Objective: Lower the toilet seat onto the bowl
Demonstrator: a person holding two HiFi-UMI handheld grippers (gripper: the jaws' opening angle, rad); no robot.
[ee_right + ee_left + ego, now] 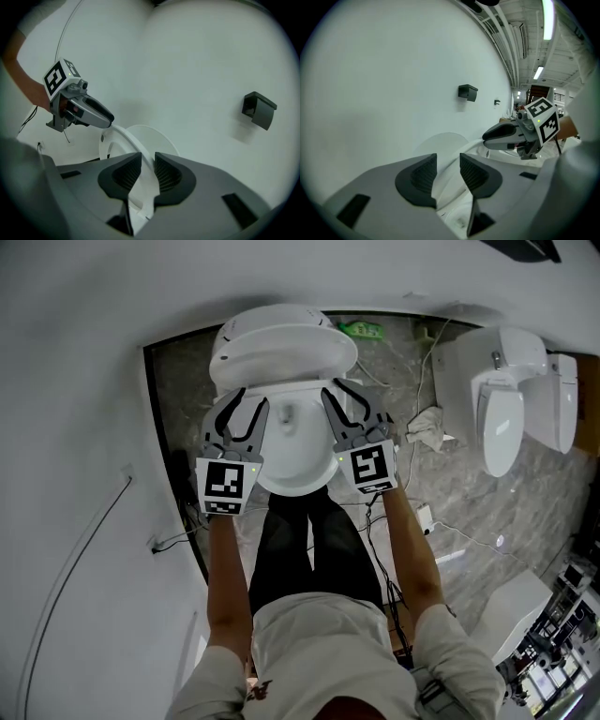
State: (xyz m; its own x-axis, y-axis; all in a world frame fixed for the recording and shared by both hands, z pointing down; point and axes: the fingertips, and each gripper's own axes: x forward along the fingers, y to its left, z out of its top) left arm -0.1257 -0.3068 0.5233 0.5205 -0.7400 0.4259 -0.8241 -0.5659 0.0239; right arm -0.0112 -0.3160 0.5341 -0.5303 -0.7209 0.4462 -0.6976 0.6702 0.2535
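Obstacles: white wall tight on left; toilet seat half raised, lid behind it. Right: floor seemingly passable between cloth, cables, second toilet.

Head view: overhead, steeply down upon left gripper, right gripper, toilet seat; gripper views: close, along own jaws, toward wall; shared: toilet seat, opposite gripper.

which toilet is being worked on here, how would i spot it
Find the white wall beside the grey marbled floor. The toilet stands against it, straight ahead of the person. Unlike the other toilet off to the right, it has the left gripper and right gripper over its bowl.
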